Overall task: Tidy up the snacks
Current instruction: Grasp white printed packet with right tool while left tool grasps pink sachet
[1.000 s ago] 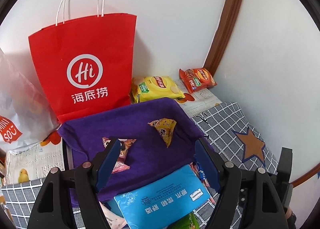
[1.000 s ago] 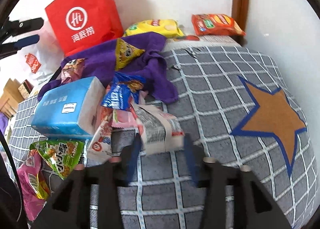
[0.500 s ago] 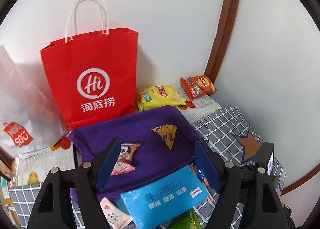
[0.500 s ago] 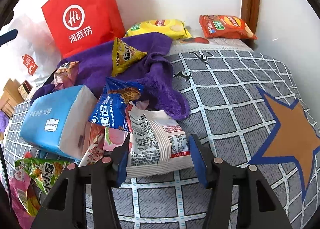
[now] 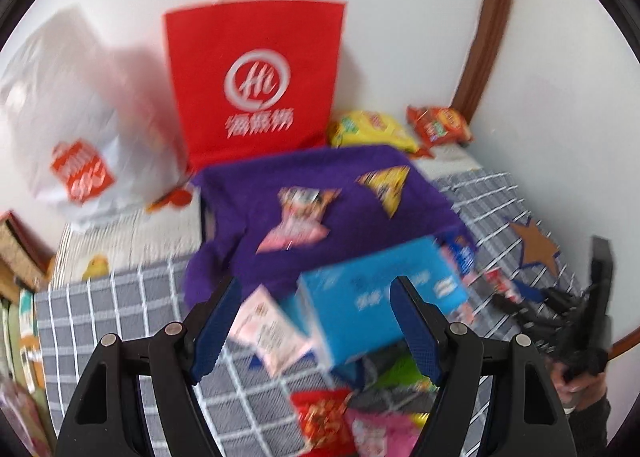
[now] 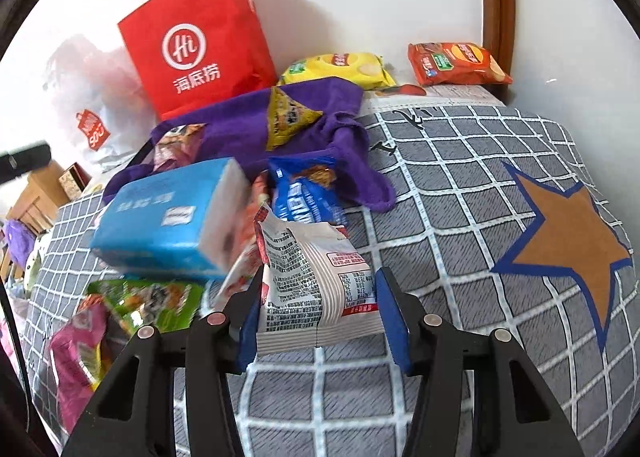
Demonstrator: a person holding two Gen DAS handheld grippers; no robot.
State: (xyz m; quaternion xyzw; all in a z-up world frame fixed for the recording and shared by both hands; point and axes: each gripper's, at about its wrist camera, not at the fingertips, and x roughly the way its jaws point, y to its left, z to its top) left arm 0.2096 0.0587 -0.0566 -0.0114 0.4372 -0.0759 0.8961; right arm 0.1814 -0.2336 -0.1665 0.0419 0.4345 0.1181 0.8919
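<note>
My right gripper (image 6: pixel 320 305) is shut on a white snack pack (image 6: pixel 316 281) with printed text, its near end between the blue pads, above the checked bedcover (image 6: pixel 460 185). Behind it lie a blue cookie pack (image 6: pixel 304 193) and a blue tissue pack (image 6: pixel 168 217). My left gripper (image 5: pixel 316 321) stands open and empty over the tissue pack (image 5: pixel 380 293) and a pink-white packet (image 5: pixel 272 329); this view is blurred. The purple cloth-lined basket (image 5: pixel 320 177) holds a yellow triangular snack (image 5: pixel 386 185) and a pink snack (image 5: pixel 298 217).
A red paper bag (image 5: pixel 256 77) stands against the wall behind the basket, a white plastic bag (image 5: pixel 68 97) to its left. Yellow (image 6: pixel 340 65) and red (image 6: pixel 456 61) chip bags lie at the back right. Green (image 6: pixel 152 297) and pink (image 6: pixel 76 345) packs lie at the left.
The left gripper has swung back and leftward, so the basket sits farther off and loose packets show below it. The right gripper has kept the white pack between its pads and hardly shifted.
</note>
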